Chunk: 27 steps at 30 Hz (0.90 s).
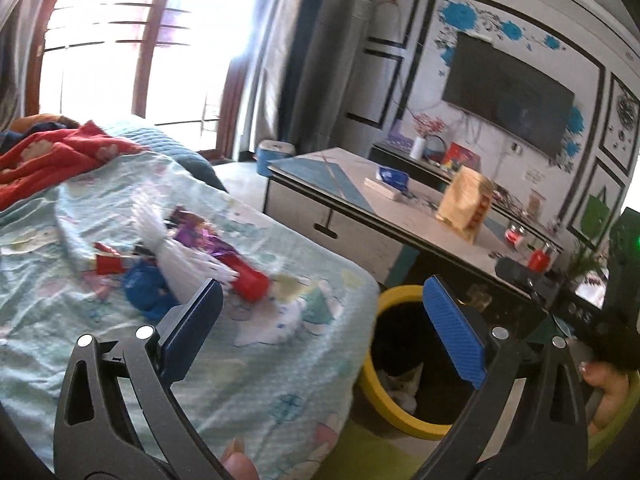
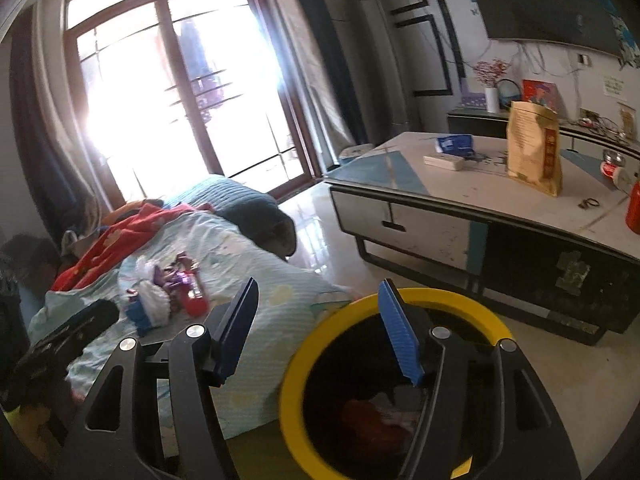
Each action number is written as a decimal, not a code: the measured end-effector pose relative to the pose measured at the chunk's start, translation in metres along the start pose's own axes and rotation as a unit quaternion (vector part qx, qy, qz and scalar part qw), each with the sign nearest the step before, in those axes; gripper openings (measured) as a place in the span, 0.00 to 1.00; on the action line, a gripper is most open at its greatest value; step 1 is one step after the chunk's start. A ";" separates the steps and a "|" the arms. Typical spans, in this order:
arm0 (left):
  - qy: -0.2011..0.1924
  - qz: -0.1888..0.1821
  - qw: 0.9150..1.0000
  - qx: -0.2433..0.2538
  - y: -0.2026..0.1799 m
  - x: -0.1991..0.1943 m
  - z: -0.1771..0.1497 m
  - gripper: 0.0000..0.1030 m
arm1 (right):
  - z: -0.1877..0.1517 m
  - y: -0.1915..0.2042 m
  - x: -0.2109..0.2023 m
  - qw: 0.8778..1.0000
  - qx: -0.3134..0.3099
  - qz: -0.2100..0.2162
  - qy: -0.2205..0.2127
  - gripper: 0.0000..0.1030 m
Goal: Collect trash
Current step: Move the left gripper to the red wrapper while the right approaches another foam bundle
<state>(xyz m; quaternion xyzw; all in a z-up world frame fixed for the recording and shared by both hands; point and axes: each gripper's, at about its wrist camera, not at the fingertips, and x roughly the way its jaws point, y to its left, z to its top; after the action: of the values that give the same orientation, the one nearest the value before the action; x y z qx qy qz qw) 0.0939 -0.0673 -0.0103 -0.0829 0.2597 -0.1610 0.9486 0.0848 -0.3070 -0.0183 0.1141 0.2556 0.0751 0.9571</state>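
- Your left gripper [image 1: 320, 312] stands with its jaws spread wide and nothing between them; it hangs over the edge of the bed [image 1: 248, 380], where the pale blue printed cover drops toward the floor.
- Your right gripper [image 2: 316, 320] is also parted, less widely, and empty; it sits above the near rim of the yellow bin [image 2: 292, 380].
- The trash pile [image 1: 192, 256] lies on the bed cover, ahead of your left gripper's left finger: crumpled white paper, purple foil wrappers, red wrappers and a blue piece, all bunched together.
- From the right wrist view the same pile [image 2: 172, 292] shows left of the gripper, well apart from the bin.
- The bin stands on the floor just beside the bed's edge, between the bed and the bench [image 2: 500, 200]. Inside it, something red and some pale scraps lie at the bottom.
- On the bench top stand a gold paper bag [image 2: 534, 148], a blue packet [image 2: 454, 144] next to a flat white box, and small red items at the far right edge.
- A red patterned blanket [image 1: 56, 152] is heaped at the far end of the bed, near the bright window.
- A hand [image 1: 604, 392] is visible at the right edge of the left wrist view, gripping the other tool's handle.
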 end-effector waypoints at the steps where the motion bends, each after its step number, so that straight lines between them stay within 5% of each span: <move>1: -0.002 0.003 1.000 -0.003 0.004 -0.002 0.002 0.89 | 0.000 0.004 0.000 1.000 -0.004 0.003 0.000 0.58; 27: -0.045 0.091 0.991 -0.089 0.099 -0.029 0.019 0.89 | -0.012 0.103 0.031 0.991 -0.080 0.097 0.040 0.59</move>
<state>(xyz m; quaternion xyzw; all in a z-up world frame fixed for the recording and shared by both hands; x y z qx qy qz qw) 0.1063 0.0370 -0.0041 -0.1499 0.2369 -0.0460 0.9588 0.0962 -0.1995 -0.0167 0.0586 0.2747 0.1918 0.9404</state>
